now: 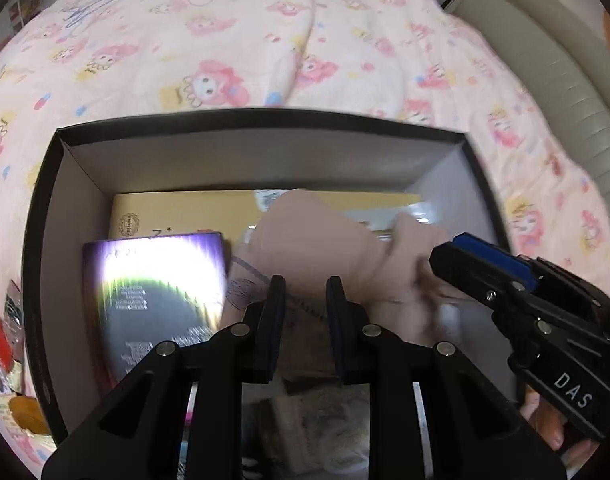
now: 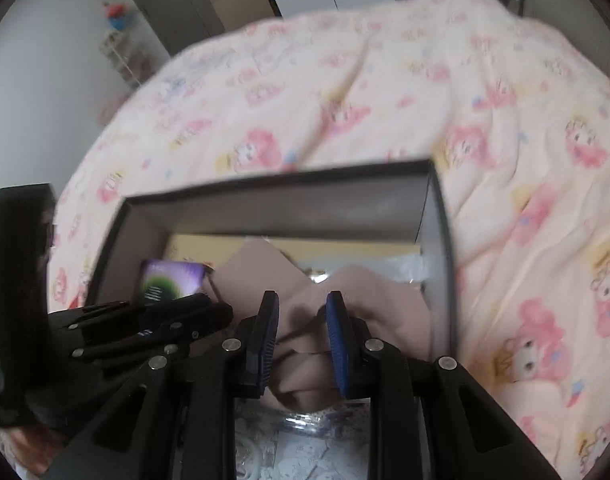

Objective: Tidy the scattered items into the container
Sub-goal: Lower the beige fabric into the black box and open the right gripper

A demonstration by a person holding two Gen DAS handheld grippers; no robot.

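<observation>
Left wrist view first. The black box [image 1: 45, 216] with the grey lining is parked on a bed, on a pink cartoon-print quilt [image 1: 233, 48], and it's already fairly loaded: a yellow carton [image 1: 177, 210] is laid flat along the far wall, and a purple box [image 1: 157, 280] is leaned on top of it toward the left wall. A beige cloth [image 1: 321, 252] is draped across the middle and right side, probably so it goes in last over the hard stuff. The left gripper [image 1: 305, 300] is hung over the near edge with its jaws spread a little and nothing between them. The right gripper [image 1: 445, 258] is seen coming in from the right, its tip buried against the cloth; whether it's clamped can't be told from here. A few snack-like packets [image 1: 1, 344] are left outside the box by its left wall, so the job looks unfinished.

Right wrist view. The right gripper [image 2: 301, 320] is pinched onto a bunched fold of the beige cloth [image 2: 317, 300], held over the near right part of the box [image 2: 445, 240], most likely to be stuffed down. The left gripper [image 2: 177, 312] is seen just beside it.

Room: grey padded bed frame [image 1: 545, 52], white wall, grey wardrobe [image 2: 173, 4], small shelf [image 2: 121, 52] in the corner.
</observation>
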